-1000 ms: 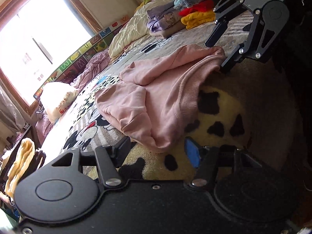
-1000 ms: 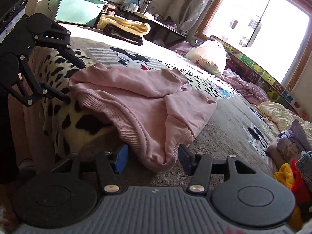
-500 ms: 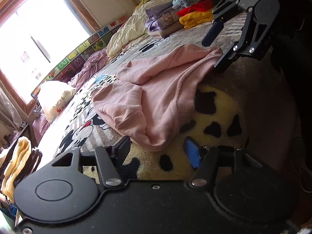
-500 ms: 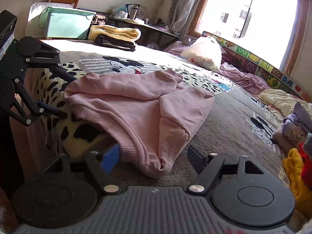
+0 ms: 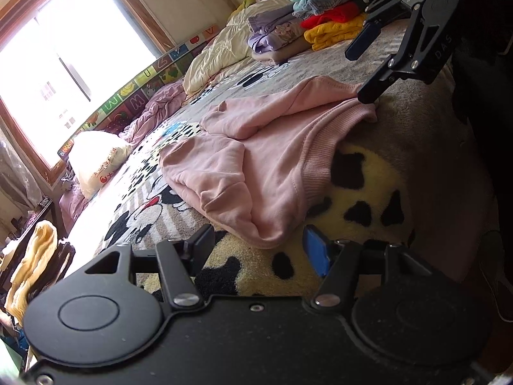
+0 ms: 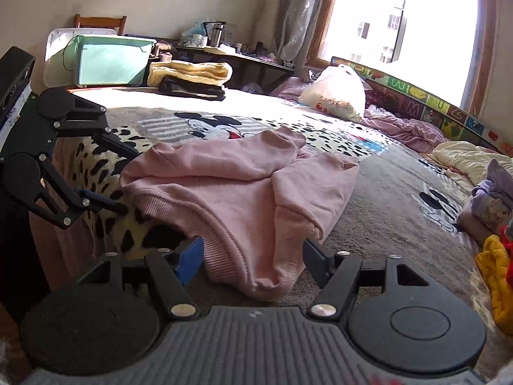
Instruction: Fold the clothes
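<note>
Both claws closing in since a second ago: left gripper [image 5: 256, 243] and right gripper [image 6: 253, 256] gaping wide, pink sweatshirt [image 5: 272, 160] hem corners now lying between fingers; pinch looking imminent.

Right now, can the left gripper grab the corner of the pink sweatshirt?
Probably yes. The left gripper is open, and the pink sweatshirt has its ribbed corner lying right between the fingers on the bed blanket, with nothing in the way.
</note>
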The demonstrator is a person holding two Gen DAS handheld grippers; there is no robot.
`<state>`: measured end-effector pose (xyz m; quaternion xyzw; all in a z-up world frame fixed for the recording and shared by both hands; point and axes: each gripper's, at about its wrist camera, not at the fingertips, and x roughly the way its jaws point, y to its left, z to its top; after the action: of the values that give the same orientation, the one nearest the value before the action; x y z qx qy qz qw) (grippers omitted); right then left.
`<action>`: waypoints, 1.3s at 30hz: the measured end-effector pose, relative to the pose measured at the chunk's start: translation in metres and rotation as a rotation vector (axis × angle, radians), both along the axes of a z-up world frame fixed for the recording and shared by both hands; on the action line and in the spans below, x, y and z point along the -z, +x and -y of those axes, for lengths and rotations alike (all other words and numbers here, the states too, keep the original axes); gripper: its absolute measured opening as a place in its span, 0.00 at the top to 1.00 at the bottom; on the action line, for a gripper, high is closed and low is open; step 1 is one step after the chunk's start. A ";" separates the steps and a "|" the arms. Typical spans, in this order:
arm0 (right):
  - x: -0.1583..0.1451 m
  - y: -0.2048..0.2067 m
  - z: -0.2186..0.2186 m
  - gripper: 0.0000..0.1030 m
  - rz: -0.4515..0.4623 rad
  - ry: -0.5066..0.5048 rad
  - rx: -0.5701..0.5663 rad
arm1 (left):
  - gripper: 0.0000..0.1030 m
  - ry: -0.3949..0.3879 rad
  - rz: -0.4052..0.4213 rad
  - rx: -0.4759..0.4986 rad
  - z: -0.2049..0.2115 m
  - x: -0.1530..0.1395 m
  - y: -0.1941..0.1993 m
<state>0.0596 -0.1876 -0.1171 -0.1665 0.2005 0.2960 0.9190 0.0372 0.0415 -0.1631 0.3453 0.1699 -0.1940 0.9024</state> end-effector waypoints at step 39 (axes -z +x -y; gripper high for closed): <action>0.028 0.019 -0.003 0.31 -0.097 -0.021 -0.068 | 0.73 -0.963 -0.405 -0.246 -0.074 -0.052 0.065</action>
<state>0.0784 -0.1846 -0.1449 -0.1681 0.2421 0.3327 0.8958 0.1022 0.1152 -0.1111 -0.1744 0.2718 -0.2056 0.9238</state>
